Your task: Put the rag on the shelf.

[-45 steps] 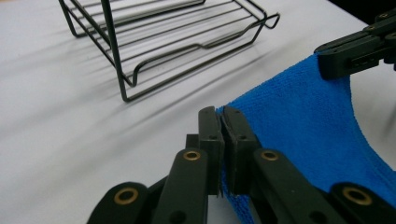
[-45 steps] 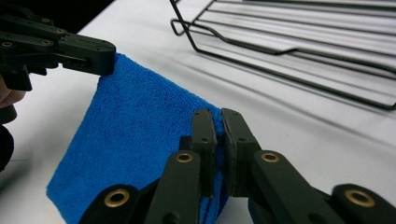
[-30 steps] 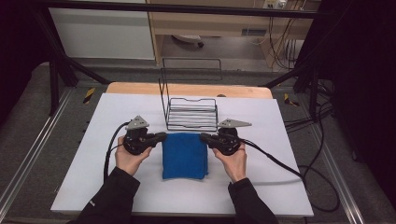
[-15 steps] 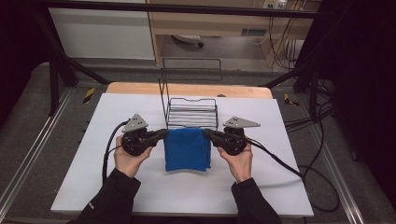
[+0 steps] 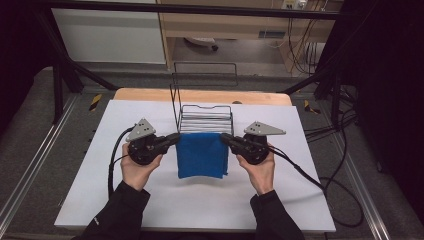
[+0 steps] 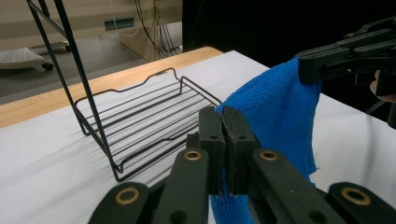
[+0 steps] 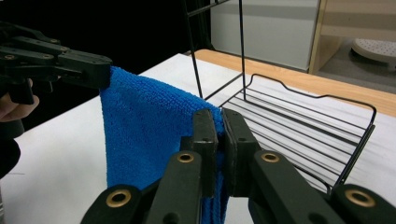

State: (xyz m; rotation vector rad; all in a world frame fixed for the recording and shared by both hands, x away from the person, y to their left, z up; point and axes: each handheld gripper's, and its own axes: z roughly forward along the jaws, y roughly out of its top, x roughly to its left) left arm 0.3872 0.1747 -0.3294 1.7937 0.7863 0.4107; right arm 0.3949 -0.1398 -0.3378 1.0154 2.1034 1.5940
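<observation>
A blue cloth (image 5: 201, 155) hangs folded over the white table, held up by its two top corners. My left gripper (image 5: 176, 138) is shut on the cloth's left top corner, and my right gripper (image 5: 224, 138) is shut on the right top corner. In the left gripper view my left gripper (image 6: 222, 122) pinches the cloth (image 6: 275, 116), with the other gripper clamped on its far corner. In the right gripper view my right gripper (image 7: 220, 125) pinches the cloth (image 7: 144, 135) the same way. A black wire rack (image 5: 206, 118) stands just behind the cloth.
The rack (image 6: 135, 135) has a flat wire tray and a tall upright back frame. A wooden strip (image 5: 200, 96) runs along the table's far edge. Black cables trail from both grippers across the white tabletop (image 5: 200, 205). Dark frame posts stand at both sides.
Both grippers have lifted the cloth off the table and carried it toward the rack. It lay flat between the hands before; now it hangs from its top corners.
</observation>
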